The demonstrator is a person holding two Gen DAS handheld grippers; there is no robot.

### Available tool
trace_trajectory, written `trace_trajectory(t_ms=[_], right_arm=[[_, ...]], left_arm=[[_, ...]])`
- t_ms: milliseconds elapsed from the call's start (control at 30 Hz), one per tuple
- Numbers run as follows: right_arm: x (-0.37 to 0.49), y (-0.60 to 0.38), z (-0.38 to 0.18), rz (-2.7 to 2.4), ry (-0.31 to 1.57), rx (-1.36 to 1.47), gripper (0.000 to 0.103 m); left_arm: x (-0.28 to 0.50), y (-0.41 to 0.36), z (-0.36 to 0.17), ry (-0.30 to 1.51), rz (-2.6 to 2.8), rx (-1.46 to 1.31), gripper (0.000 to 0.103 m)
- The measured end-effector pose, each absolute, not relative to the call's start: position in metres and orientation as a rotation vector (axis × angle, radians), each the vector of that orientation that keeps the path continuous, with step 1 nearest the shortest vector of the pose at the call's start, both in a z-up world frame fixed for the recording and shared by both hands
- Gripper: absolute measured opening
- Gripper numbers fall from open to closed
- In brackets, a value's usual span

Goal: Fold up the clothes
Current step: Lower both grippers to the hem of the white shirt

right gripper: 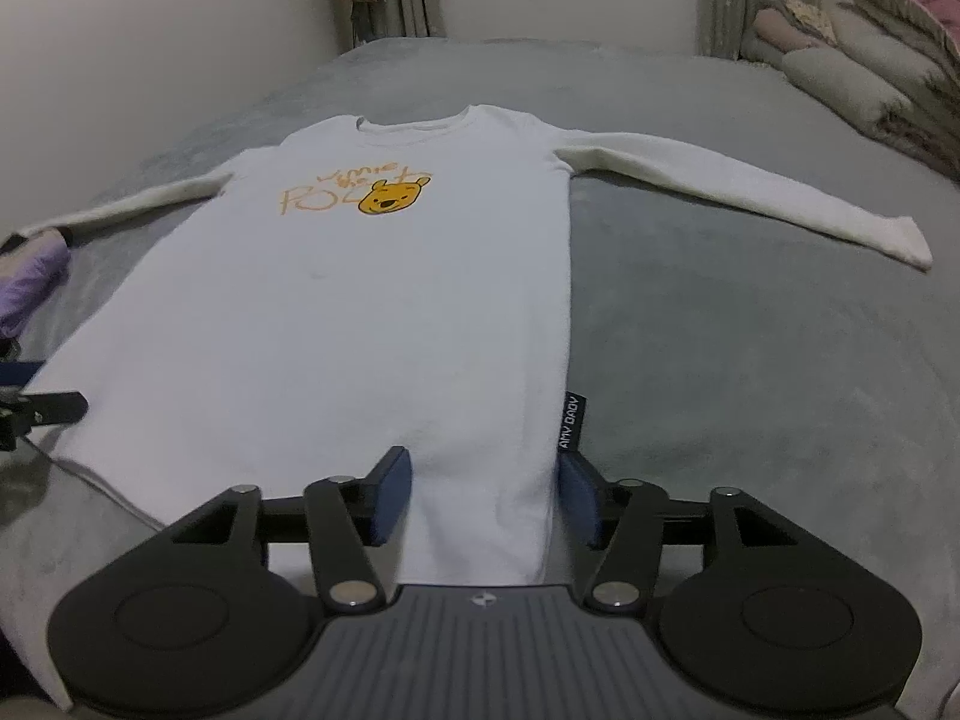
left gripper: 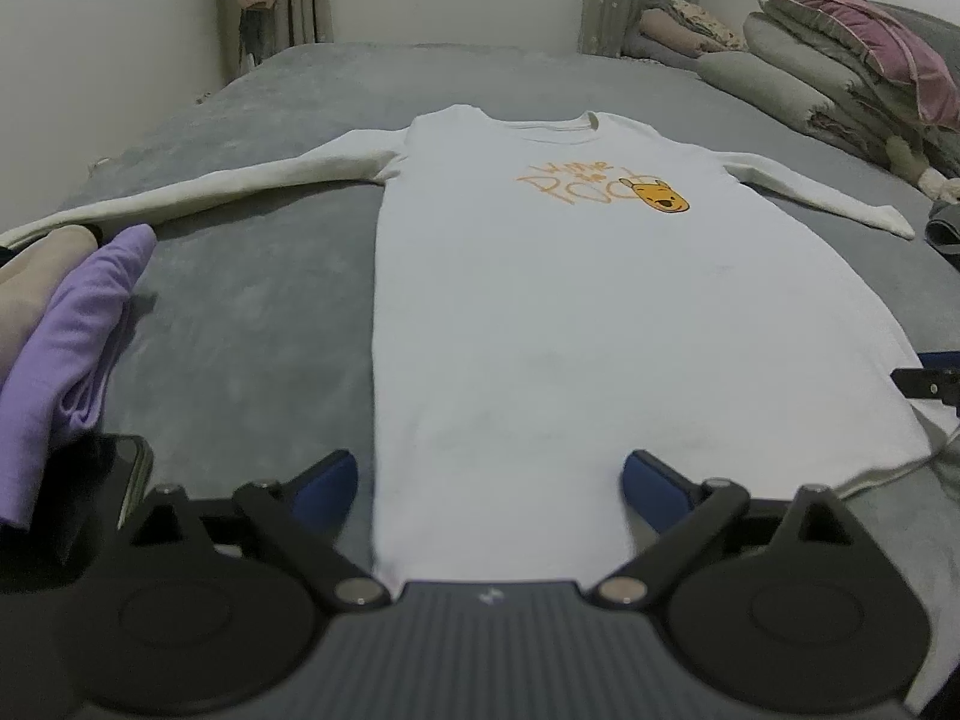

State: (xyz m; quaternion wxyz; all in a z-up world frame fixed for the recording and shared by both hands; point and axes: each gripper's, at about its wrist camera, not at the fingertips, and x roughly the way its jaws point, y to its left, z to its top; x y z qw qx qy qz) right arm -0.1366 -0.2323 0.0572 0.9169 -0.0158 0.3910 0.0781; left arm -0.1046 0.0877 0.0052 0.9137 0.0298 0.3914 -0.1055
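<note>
On the grey bed (left gripper: 252, 324), white long-sleeved printed shirt (left gripper: 540, 300) laid flat, long axis running away from both tools: left tool (left gripper: 489, 474) and right tool (right gripper: 483, 495) open at hem corners, gripping nothing.

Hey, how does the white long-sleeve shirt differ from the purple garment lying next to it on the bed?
The white shirt is spread flat with both sleeves stretched out; the purple garment lies bunched in a folded heap. The white shirt carries an orange bear print and lettering; the purple garment looks plain. The white shirt lies mid-bed; the purple garment sits at the edge, by one cuff. Both rest on the grey bedspread.
</note>
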Motion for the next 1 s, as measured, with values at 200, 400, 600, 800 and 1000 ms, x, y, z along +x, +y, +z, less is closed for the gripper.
trace_trajectory(t_ms=[200, 400, 600, 800, 1000], right_arm=[[-0.136, -0.228, 0.055, 0.127, 0.803, -0.032, 0.060], [-0.136, -0.232, 0.057, 0.142, 0.820, -0.014, 0.061], [-0.143, -0.233, 0.058, 0.167, 0.838, -0.056, 0.062], [-0.148, -0.234, 0.058, 0.166, 0.836, -0.039, 0.060], [-0.158, -0.229, 0.057, 0.145, 0.813, -0.064, 0.051]], left_arm=[[-0.103, 0.090, 0.003, 0.807, -0.222, 0.061, 0.103], [-0.101, 0.093, 0.004, 0.823, -0.227, 0.045, 0.103], [-0.100, 0.092, 0.005, 0.835, -0.217, 0.036, 0.103], [-0.102, 0.090, 0.005, 0.825, -0.207, 0.048, 0.102], [-0.105, 0.094, 0.006, 0.812, -0.204, 0.043, 0.092]])
